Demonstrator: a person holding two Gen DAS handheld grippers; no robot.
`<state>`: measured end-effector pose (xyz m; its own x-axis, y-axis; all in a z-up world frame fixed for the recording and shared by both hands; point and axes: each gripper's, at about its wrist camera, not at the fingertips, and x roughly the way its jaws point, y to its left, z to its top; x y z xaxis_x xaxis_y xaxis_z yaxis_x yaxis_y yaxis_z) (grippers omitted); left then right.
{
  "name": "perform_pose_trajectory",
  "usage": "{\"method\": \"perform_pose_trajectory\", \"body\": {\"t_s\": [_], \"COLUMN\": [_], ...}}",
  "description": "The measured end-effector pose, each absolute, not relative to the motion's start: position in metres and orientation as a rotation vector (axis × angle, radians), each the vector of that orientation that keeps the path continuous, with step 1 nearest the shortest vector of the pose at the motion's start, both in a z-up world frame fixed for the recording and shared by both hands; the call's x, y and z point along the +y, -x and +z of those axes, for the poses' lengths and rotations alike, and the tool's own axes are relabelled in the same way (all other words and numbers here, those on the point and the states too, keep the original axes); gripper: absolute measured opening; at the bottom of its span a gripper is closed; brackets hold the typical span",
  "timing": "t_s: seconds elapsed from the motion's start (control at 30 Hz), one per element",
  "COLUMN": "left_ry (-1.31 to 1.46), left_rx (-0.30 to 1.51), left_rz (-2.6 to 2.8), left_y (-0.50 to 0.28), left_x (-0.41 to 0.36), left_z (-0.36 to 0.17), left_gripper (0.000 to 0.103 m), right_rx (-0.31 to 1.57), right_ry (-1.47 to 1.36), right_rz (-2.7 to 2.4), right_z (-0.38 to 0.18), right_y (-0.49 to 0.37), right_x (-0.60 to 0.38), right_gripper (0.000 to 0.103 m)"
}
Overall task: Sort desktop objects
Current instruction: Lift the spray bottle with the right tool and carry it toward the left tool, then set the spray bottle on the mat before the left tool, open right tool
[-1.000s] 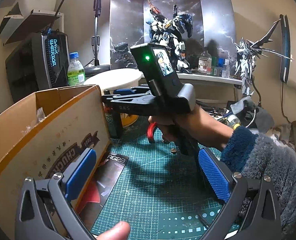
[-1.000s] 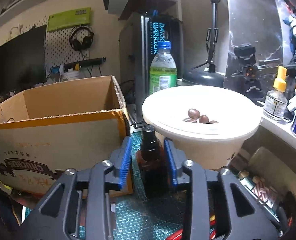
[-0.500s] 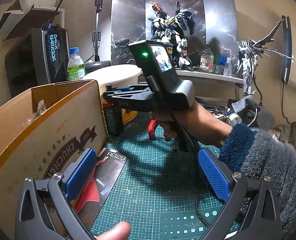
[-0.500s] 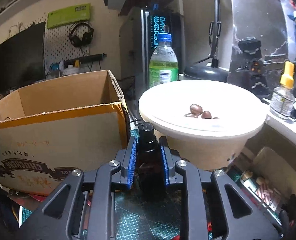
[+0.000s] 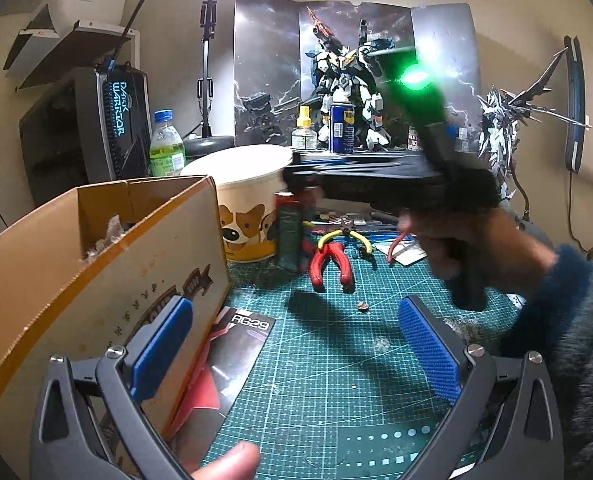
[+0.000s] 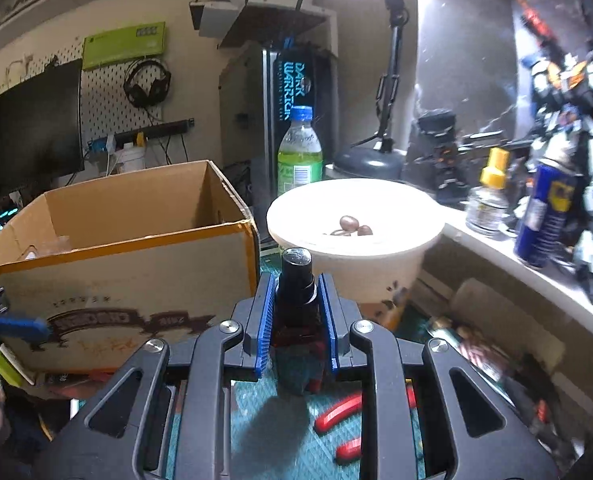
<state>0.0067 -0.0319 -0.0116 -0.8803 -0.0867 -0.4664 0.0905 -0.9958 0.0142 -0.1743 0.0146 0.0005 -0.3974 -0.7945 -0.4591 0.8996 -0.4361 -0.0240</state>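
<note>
The right gripper [image 6: 296,320] was seen clamped on the dark spray bottle [image 6: 296,312], blue pads pressed to both its sides, the bottle held upright and clear of the green cutting mat [image 5: 336,380]. And the left gripper [image 5: 296,348] was held wide apart, nothing between its pads, low over the mat. The cardboard box [image 6: 136,248] was found just left of the bottle, open-topped, its near orange-edged rim roughly level with the bottle's cap. The white tub [image 6: 352,236] was set just behind and to the right, a few brown pieces lying on its lid. A narrow gap was left between box corner and tub. Below the bottle, red-handled pliers [image 5: 330,264] were seen lying on the mat. Open mat was left in front of the left gripper; a dark booklet [image 5: 236,352] was tucked against the box's foot.
</note>
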Motion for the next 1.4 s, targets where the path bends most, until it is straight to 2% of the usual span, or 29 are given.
{"method": "perform_pose_trajectory", "body": {"t_s": [0.43, 0.77, 1.0, 1.3, 1.37, 1.4], "left_ry": [-0.712, -0.697, -0.726, -0.709, -0.706, -0.705], "left_rx": [-0.025, -0.034, -0.046, -0.021, -0.029, -0.032], "left_rz": [-3.108, -3.206, -3.199, -3.184, -3.180, -3.178], "left_y": [-0.037, -0.064, -0.070, -0.074, -0.074, -0.075], "left_x": [0.000, 0.018, 0.027, 0.037, 0.040, 0.041], "left_z": [0.006, 0.008, 0.002, 0.002, 0.002, 0.002], "left_gripper": [0.103, 0.103, 0.103, 0.103, 0.103, 0.103], "right_rx": [0.405, 0.332, 0.264, 0.268, 0.249, 0.238], "right_ry": [-0.580, -0.638, -0.623, -0.584, -0.531, -0.503], "right_rz": [-2.105, -2.138, -2.089, -2.069, -2.096, -2.110], "right_z": [0.014, -0.001, -0.011, -0.019, -0.014, -0.011], "right_y": [0.085, 0.018, 0.012, 0.003, -0.001, -0.003], "right_x": [0.116, 0.167, 0.172, 0.176, 0.182, 0.185], "right_gripper": [0.021, 0.021, 0.021, 0.021, 0.033, 0.051]}}
